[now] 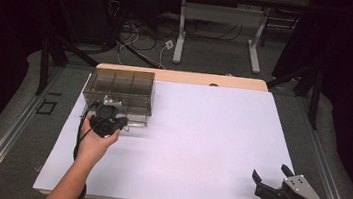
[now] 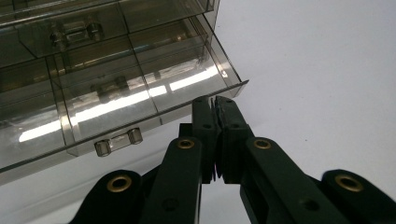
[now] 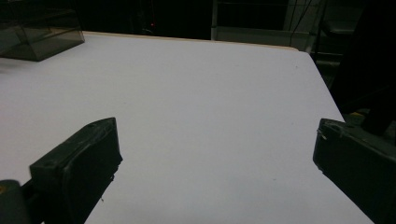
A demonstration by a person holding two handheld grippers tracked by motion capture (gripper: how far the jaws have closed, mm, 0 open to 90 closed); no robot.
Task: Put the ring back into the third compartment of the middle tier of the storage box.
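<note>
A smoky clear drawer box point(image 1: 120, 89) stands at the back left of the white table point(image 1: 201, 132). One low drawer point(image 2: 140, 88) is pulled out toward me, divided into compartments, with a small clear handle point(image 2: 118, 141) on its front wall. My left gripper point(image 1: 122, 122) point(image 2: 215, 100) is shut, its tips right at the drawer's front edge near its right corner; I see nothing between the jaws. My right gripper point(image 1: 270, 173) point(image 3: 217, 158) rests open at the front right of the table with nothing between its jaws.
The box point(image 3: 37, 32) lies far off to the left in the right gripper view. Table legs point(image 1: 181, 34) and loose cables point(image 1: 136, 39) are on the floor beyond the table's far edge.
</note>
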